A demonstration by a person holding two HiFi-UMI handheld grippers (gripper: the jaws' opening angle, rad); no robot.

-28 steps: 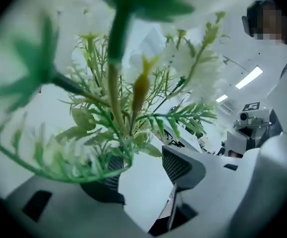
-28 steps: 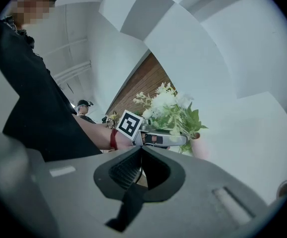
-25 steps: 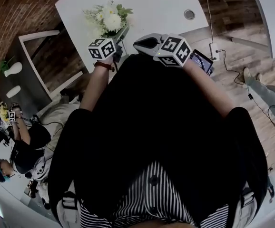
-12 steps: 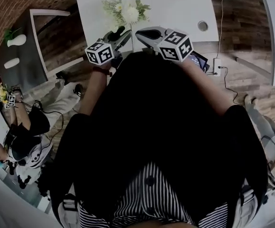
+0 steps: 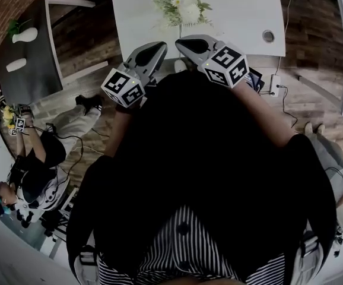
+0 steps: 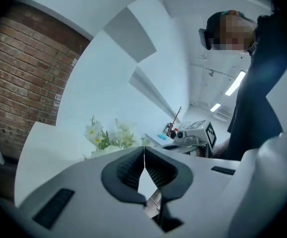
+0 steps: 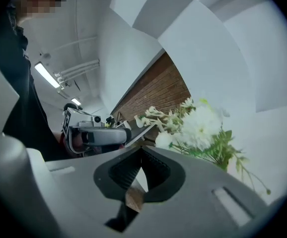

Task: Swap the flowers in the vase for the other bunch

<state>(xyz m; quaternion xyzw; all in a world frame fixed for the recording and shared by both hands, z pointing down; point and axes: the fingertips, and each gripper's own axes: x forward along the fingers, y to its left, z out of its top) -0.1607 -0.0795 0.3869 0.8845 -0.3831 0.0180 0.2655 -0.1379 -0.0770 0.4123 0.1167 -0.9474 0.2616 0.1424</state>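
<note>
Two hand-held grippers are held up in front of the person, side by side, near the front edge of the white worktop (image 5: pixel 243 5).

The left hand-held gripper (image 5: pixel 158 45) has just closed its jaws. In the left gripper view they meet tip to tip, and nothing is between them.

A bit further on, in the middle, a bunch of white flowers (image 5: pixel 182 6) with green leaves is on the worktop. I cannot tell if it stands in a vase or just lies there. I cannot see a second bunch on this worktop.

The right hand-held gripper (image 5: pixel 180 41) is closed too and holds nothing. It points toward the flowers (image 7: pixel 198 125), which look big and close in the right gripper view.

I cannot tell which step this is. Both hand-held grippers are empty and only one bunch shows. This could be the old bunch, waiting to come out. It could also be the new bunch, already put in place.

If a bunch is to be picked up, a hand-held gripper would have to open first. It would then reach over the worktop edge and take the stems, not the soft flower heads.
</note>
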